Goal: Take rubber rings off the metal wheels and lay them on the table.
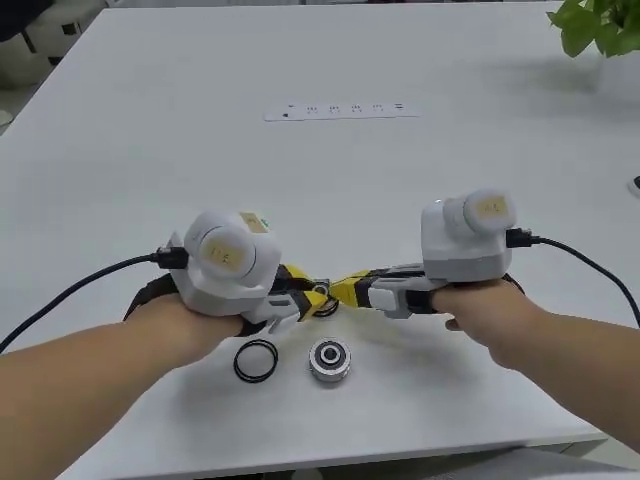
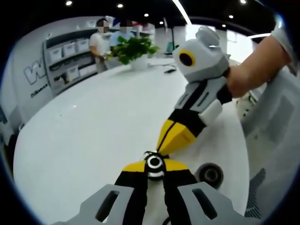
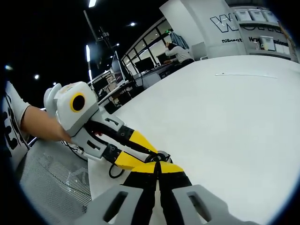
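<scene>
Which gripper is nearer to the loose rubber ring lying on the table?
Left. The left gripper is just beyond the rubber ring; the right gripper is farther, past the metal wheel beside it.

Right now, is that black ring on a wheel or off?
Off: the ring lies flat on the table, beside the wheel, apart from it.

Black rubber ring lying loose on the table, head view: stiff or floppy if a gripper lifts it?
The ring looks thin and rubbery, so it likely sags and weighs little. Lying flat on the table, it probably won't roll; a push may just slide it.
</scene>
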`<state>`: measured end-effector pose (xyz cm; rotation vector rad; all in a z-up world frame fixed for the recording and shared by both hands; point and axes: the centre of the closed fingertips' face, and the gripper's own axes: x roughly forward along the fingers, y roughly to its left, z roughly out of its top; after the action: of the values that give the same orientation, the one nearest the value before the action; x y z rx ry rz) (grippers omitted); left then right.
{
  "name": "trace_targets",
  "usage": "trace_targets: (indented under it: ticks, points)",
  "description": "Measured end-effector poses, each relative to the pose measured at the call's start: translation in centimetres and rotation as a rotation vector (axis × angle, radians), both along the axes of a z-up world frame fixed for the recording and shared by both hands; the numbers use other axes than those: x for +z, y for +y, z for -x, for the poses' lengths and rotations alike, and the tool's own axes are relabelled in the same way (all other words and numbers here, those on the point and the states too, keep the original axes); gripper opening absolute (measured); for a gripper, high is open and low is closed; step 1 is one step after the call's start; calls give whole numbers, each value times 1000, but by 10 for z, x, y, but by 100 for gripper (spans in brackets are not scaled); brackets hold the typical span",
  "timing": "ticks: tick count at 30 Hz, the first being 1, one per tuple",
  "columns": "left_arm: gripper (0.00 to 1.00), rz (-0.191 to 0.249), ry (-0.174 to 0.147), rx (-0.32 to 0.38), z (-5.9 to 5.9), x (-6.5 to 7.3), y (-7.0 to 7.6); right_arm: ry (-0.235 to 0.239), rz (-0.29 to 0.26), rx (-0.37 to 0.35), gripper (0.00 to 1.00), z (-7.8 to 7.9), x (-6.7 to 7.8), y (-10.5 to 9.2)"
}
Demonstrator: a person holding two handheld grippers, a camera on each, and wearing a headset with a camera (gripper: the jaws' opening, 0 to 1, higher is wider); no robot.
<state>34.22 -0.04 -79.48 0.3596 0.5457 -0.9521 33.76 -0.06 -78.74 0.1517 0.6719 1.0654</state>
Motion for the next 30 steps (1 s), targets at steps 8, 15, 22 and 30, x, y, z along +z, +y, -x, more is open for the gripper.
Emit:
trace_targets:
  ticks: [8, 15, 22, 30]
  points:
    - [12, 0, 2, -2, 0, 0, 0, 4, -18, 13, 0, 3, 3, 3]
    - [12, 0, 2, -4, 1, 0, -1, 4, -40, 32, 0, 5, 7, 6]
    - [12, 9, 6, -5, 1, 0, -1, 24, -61, 17, 0, 4, 8, 4]
    - [14, 17, 17, -18, 0, 1, -3, 41, -43, -7, 0, -2, 1, -1]
